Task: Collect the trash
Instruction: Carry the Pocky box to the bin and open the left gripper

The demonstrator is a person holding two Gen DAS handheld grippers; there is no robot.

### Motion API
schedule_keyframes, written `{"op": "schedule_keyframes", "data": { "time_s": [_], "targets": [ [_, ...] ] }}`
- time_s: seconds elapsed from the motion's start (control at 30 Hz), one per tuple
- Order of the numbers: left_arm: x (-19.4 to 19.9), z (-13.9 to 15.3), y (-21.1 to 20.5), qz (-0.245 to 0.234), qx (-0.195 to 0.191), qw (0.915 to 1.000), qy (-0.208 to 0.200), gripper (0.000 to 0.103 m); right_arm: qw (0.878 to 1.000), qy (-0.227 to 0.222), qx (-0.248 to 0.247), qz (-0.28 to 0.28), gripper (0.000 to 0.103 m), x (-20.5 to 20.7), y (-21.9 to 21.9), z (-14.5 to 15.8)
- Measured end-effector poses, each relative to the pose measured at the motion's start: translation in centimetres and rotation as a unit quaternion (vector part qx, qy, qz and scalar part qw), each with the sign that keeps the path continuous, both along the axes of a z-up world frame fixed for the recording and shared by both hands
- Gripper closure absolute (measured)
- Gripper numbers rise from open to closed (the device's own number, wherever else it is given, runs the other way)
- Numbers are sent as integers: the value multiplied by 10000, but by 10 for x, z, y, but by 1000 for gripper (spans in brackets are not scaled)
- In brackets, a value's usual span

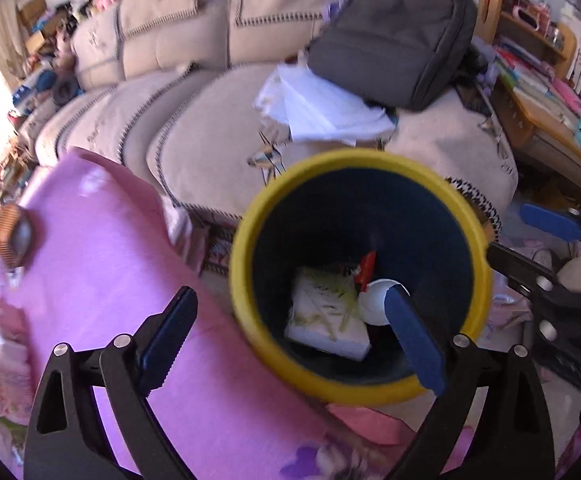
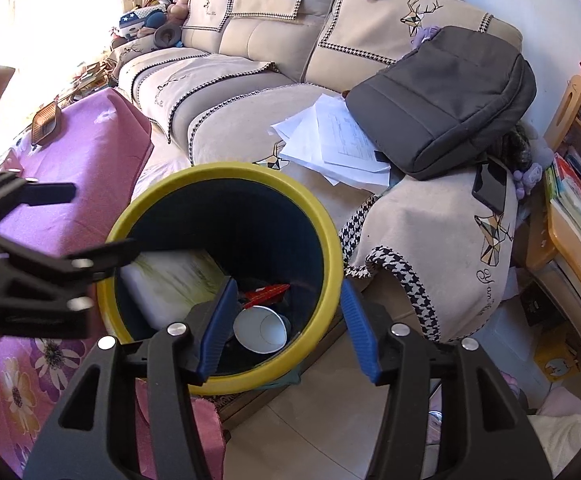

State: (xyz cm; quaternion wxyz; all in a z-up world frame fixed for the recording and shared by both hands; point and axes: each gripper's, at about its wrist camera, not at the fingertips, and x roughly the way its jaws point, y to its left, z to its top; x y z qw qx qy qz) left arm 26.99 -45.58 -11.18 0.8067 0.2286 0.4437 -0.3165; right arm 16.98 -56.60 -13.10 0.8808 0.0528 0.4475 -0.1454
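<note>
Yellow-rimmed trash bin (image 2: pixel 332 240) stands beside the sofa (image 2: pixel 250 40). Inside the bin lie a white paper cup (image 2: pixel 260 330), a red wrapper (image 2: pixel 266 293) and a white packet (image 2: pixel 170 280). Over the bin, the left hand-held gripper (image 1: pixel 294 344) and right hand-held gripper (image 2: pixel 290 328) are spread, holding nothing.

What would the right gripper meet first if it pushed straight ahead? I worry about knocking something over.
Probably the yellow-rimmed bin: the right gripper is open, and its fingers straddle the near rim.
</note>
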Motion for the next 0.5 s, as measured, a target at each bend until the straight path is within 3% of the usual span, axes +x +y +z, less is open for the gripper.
{"op": "schedule_keyframes", "data": {
  "time_s": [0.23,0.5],
  "targets": [
    [-38,41,70,253,-355,9970,-640,8,9998,-37,-93,162,50,-1,22,10],
    [-60,68,191,1455,-576,9809,-1156,6,9976,-165,-124,657,49,13,73,26]
  ]
}}
